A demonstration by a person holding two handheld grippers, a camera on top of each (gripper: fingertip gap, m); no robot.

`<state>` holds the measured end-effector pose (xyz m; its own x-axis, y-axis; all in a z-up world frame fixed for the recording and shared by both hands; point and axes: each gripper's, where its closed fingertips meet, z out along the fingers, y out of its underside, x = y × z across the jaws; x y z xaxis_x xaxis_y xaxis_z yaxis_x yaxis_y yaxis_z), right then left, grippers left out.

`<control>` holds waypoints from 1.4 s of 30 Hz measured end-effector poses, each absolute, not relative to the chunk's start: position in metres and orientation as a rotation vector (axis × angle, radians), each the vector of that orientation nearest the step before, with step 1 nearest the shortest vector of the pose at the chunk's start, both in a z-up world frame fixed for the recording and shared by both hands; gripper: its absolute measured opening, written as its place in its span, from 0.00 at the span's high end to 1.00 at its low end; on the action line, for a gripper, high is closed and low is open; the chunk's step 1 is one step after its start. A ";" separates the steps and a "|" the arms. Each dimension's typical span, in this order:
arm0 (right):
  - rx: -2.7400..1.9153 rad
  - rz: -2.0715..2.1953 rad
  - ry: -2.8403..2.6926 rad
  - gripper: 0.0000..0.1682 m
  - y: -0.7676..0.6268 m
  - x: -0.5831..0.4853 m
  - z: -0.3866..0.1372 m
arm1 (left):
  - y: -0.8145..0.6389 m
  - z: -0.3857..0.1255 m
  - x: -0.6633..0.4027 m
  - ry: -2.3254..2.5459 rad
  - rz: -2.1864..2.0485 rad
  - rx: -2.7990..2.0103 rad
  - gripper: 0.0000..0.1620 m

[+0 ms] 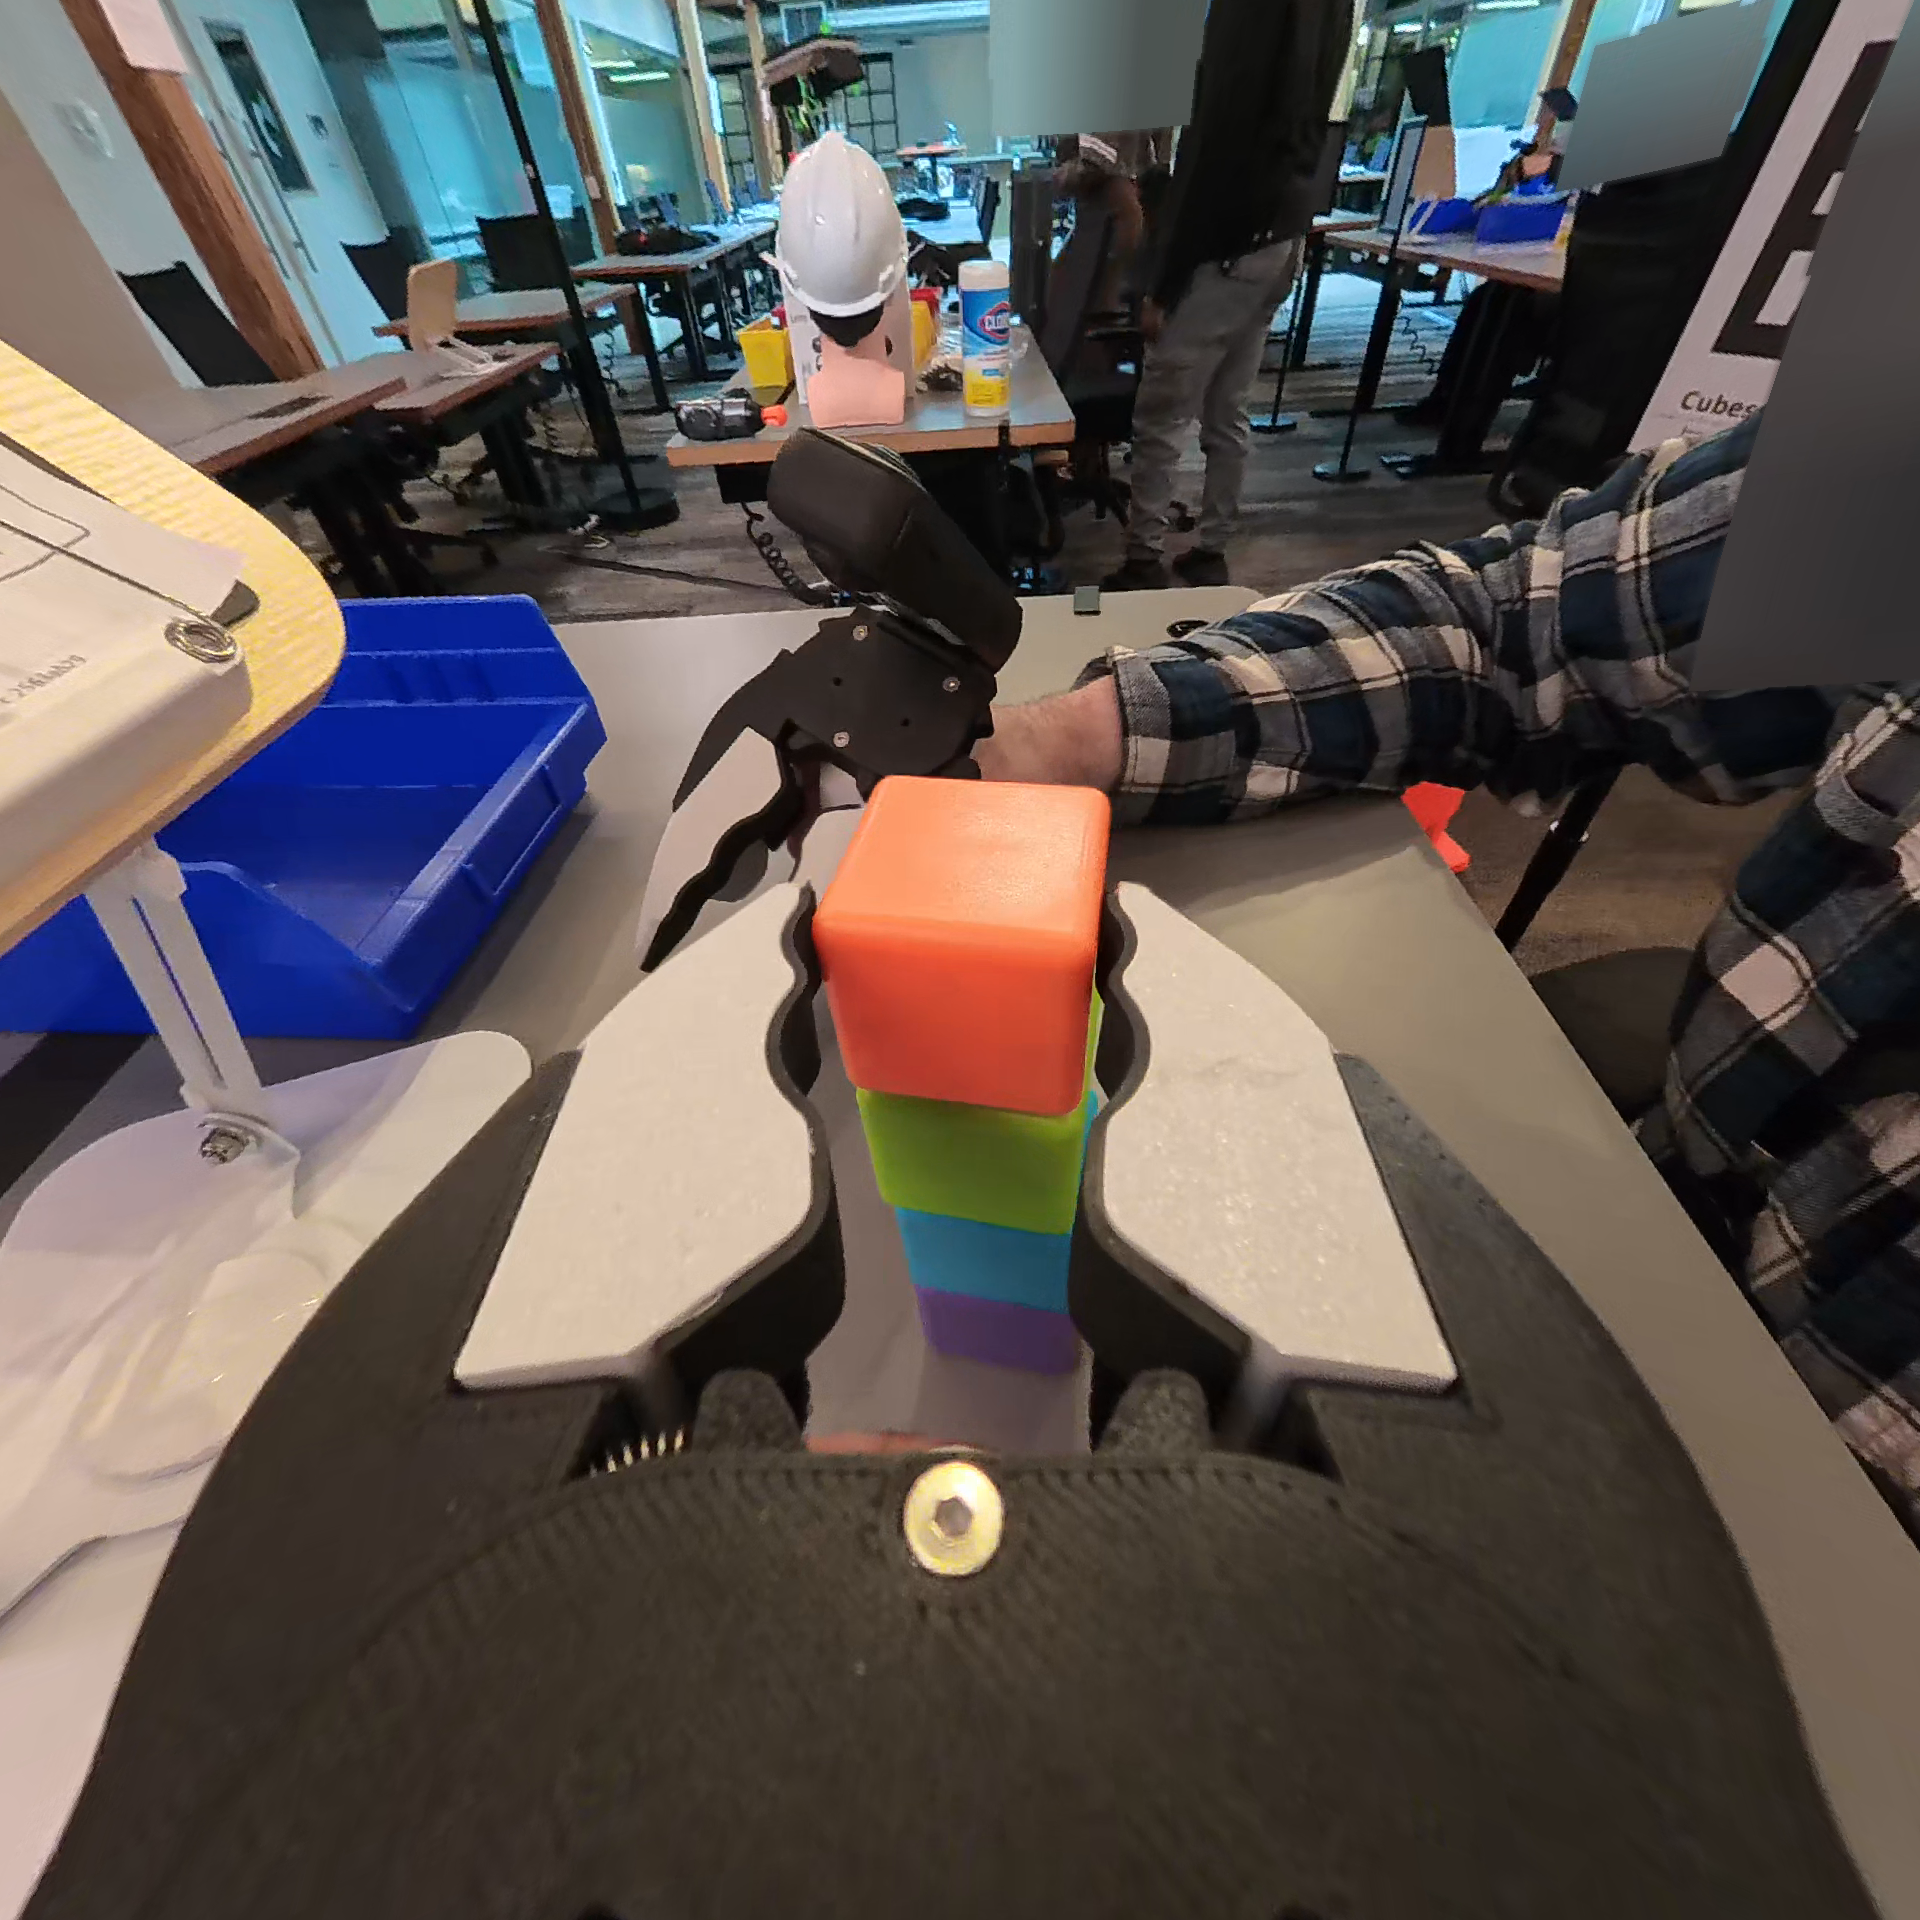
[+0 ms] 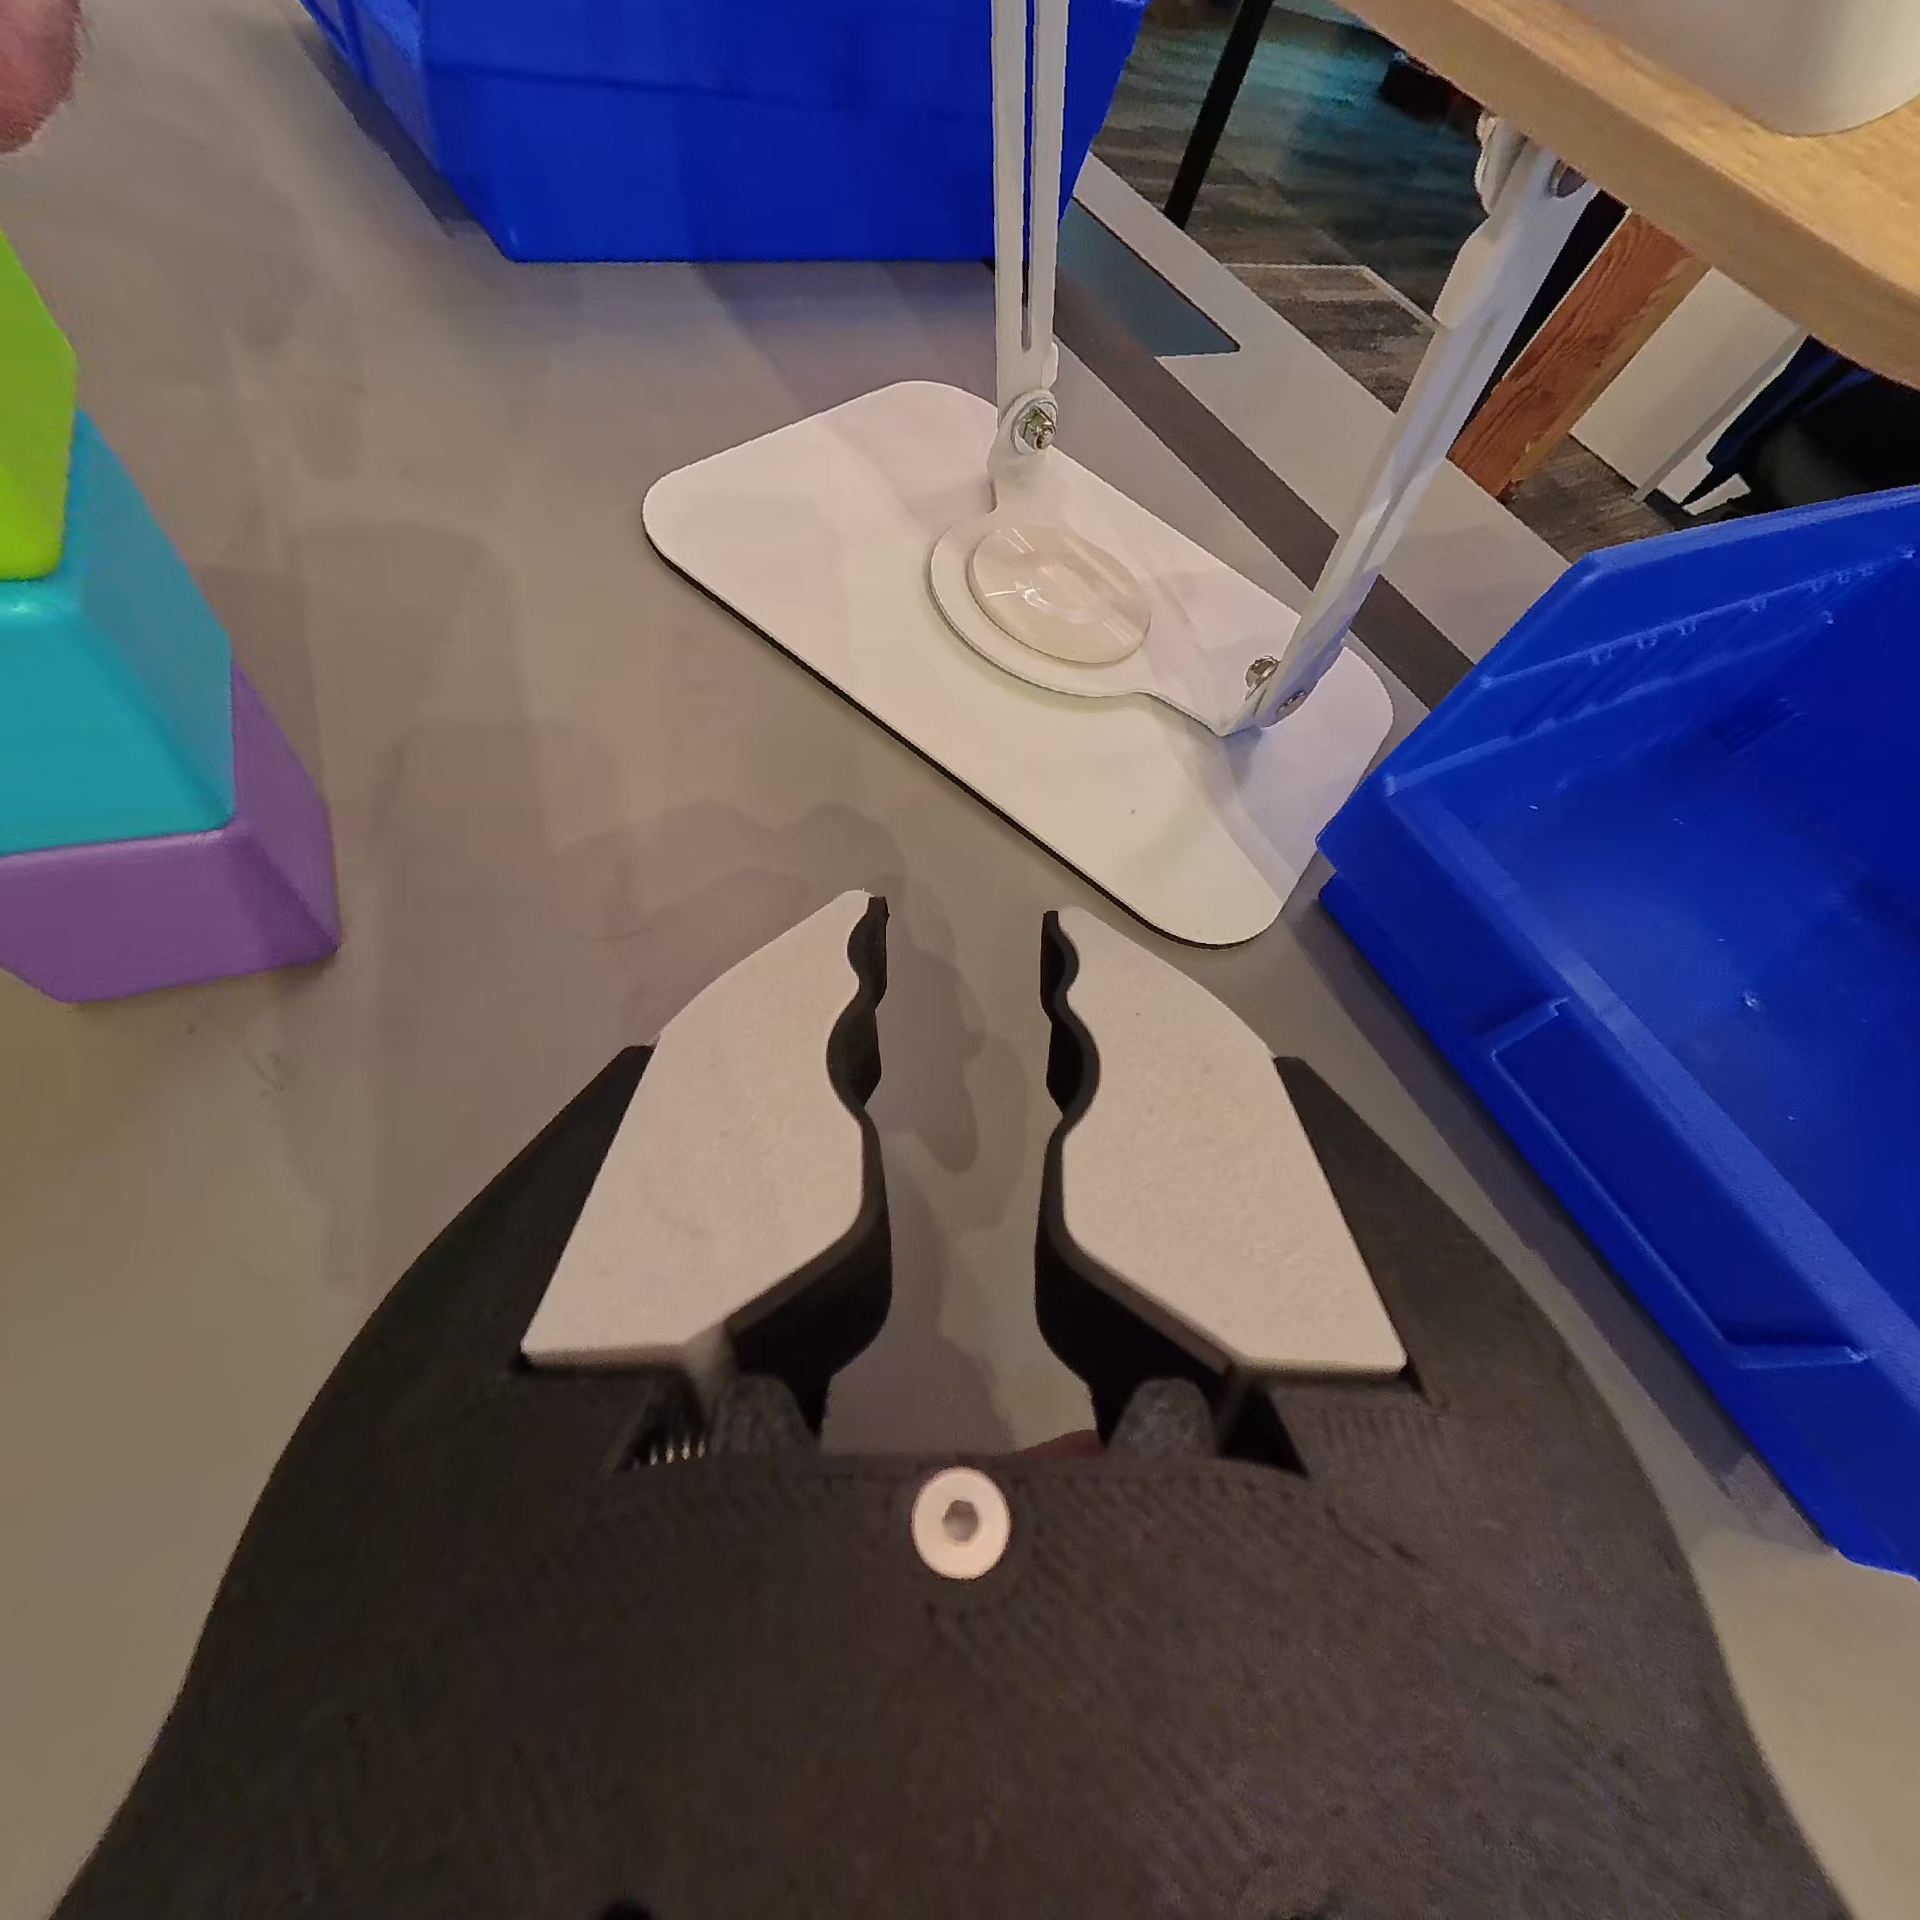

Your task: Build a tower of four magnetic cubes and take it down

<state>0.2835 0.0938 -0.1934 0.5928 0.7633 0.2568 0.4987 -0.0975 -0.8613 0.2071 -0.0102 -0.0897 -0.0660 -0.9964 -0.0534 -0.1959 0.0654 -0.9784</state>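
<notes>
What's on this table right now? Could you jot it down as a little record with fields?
Tower, top to bottom: orange plastic cube, green cube, teal cube, purple cube
Left gripper: fingers flank orange cube; contact unclear
Right gripper: open, empty, beside tower
Surface: grey table
Nearby: blue plastic bins, white stand base

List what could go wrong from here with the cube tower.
1. The left tongs flank the orange cube atop the stack. Whether they grip it I cannot tell; lifting may drag the magnetically joined green cube, teal cube and purple cube along, or topple them.
2. The right tongs sit open and empty on the table, beside the tower, not bracing it.
3. The orange cube looks slightly offset on the green one, so a sideways pull could tip it.
</notes>
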 end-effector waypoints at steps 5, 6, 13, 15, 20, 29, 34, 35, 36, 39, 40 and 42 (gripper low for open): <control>-1.754 0.310 -1.041 0.83 0.094 0.283 -0.193 | -0.013 -0.090 0.207 1.444 -1.106 -1.267 0.69; -1.754 0.309 -1.041 0.83 0.094 0.283 -0.193 | -0.014 -0.090 0.207 1.449 -1.100 -1.268 0.69; -1.753 0.306 -1.042 0.83 0.094 0.283 -0.194 | -0.018 -0.092 0.209 1.473 -1.110 -1.270 0.65; -1.754 0.307 -1.042 0.83 0.094 0.283 -0.194 | -0.018 -0.090 0.209 1.463 -1.130 -1.264 0.63; -1.754 0.308 -1.042 0.83 0.094 0.283 -0.194 | -0.016 -0.087 0.209 1.446 -1.137 -1.267 0.57; -1.753 0.307 -1.041 0.83 0.094 0.284 -0.194 | -0.004 -0.061 0.196 1.339 -1.100 -1.233 0.32; -1.753 0.306 -1.040 0.82 0.094 0.284 -0.193 | 0.006 -0.047 0.177 1.273 -1.043 -1.209 0.37; -1.753 0.306 -1.039 0.82 0.094 0.284 -0.193 | 0.008 -0.046 0.171 1.262 -1.025 -1.191 0.46; -1.754 0.306 -1.039 0.82 0.094 0.284 -0.193 | 0.010 -0.044 0.165 1.234 -1.007 -1.166 0.55; -1.753 0.305 -1.040 0.82 0.094 0.284 -0.194 | 0.020 -0.053 0.151 1.181 -0.987 -1.196 0.75; -1.754 0.306 -1.039 0.82 0.094 0.284 -0.193 | 0.026 -0.058 0.145 1.156 -0.965 -1.204 0.81; -1.753 0.305 -1.037 0.82 0.094 0.284 -0.193 | 0.037 -0.065 0.131 1.084 -0.903 -1.184 0.90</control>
